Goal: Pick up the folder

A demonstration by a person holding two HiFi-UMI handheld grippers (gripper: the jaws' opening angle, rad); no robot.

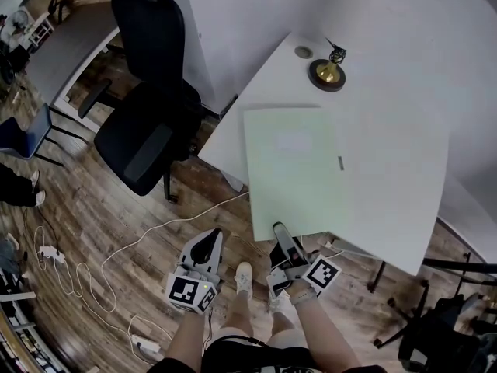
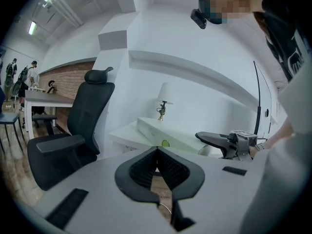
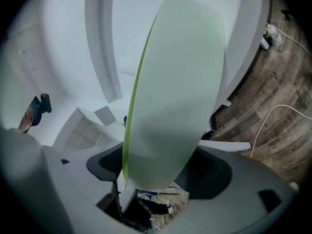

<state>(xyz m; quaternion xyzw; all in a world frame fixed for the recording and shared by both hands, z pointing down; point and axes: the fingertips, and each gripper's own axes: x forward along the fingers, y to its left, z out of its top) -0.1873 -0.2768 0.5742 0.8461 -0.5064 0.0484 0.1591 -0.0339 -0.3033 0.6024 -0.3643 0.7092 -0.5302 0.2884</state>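
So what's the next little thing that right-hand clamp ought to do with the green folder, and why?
Probably close the right gripper on the folder. Its jaws stand wide apart with the folder's overhanging near edge already between them, pads not pressing, so a pinch there looks like the natural next step before any lift off the table.

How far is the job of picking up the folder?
Done: the right gripper is at the near edge of the folder, which overhangs the table. In hand: that edge stands between its open jaws, ungripped. To do: closing and lifting; the folder lies flat. The left gripper is shut, empty.
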